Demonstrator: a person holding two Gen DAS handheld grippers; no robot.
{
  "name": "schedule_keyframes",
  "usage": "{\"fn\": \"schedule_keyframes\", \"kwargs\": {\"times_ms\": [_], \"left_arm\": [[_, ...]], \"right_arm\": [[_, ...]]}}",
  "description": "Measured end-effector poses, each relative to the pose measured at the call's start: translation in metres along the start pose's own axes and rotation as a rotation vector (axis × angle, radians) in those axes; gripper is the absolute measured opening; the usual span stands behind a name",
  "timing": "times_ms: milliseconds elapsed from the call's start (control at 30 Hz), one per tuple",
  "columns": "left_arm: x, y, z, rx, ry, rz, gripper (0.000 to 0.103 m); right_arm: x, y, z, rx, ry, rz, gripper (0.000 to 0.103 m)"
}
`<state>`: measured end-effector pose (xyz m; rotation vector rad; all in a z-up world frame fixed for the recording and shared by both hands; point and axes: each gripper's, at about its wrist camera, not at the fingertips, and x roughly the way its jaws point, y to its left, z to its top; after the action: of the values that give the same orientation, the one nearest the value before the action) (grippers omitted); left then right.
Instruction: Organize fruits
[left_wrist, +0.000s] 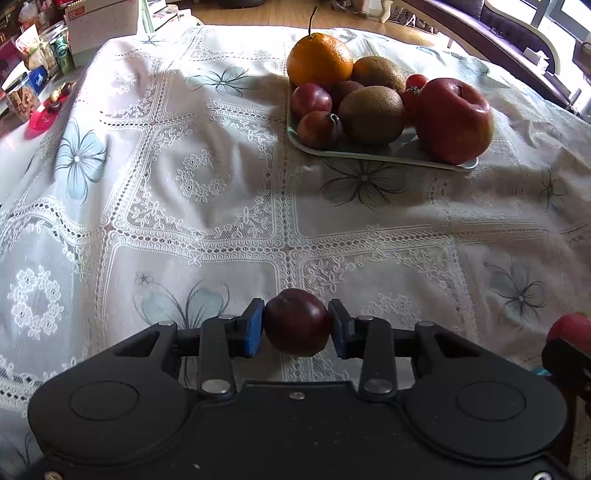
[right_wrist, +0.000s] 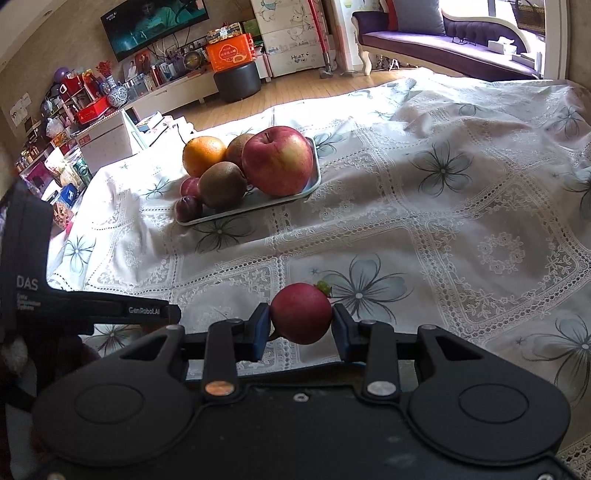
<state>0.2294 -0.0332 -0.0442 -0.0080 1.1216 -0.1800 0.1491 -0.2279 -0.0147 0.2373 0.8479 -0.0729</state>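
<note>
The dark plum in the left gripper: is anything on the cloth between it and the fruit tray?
Nothing visible. Bare tablecloth lies between the dark plum in the left gripper and the tray. The tray itself is crowded, though; the clearest free patch shows beside the big apple, near the front rim.

A tray is set on the tablecloth ahead, loaded with an orange at the back, kiwis mid-tray, and an apple at the right. Plums are placed at its left front edge.
</note>
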Motion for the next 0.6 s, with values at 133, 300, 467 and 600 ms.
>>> {"fn": "schedule_keyframes", "kwargs": {"times_ms": [133,300,467,600], "left_arm": [[-0.046,-0.009,-0.015,0.005,-0.062,0.01,0.046],[-0.09,-0.022,-0.049,0.045,-0.114,0.056,0.046],[-0.101,-0.025,-0.086,0.046,-0.112,0.035,0.046],[-0.098,-0.028,-0.107,0.05,-0.096,0.044,0.046]], "right_arm": [[-0.021,0.0,0.0,0.01,-0.008,0.045,0.038],[-0.058,0.005,-0.008,-0.026,-0.019,0.051,0.038],[-0.082,0.009,-0.024,-0.066,0.021,0.044,0.038],[-0.09,0.006,-0.041,-0.061,0.063,0.04,0.038]]}}
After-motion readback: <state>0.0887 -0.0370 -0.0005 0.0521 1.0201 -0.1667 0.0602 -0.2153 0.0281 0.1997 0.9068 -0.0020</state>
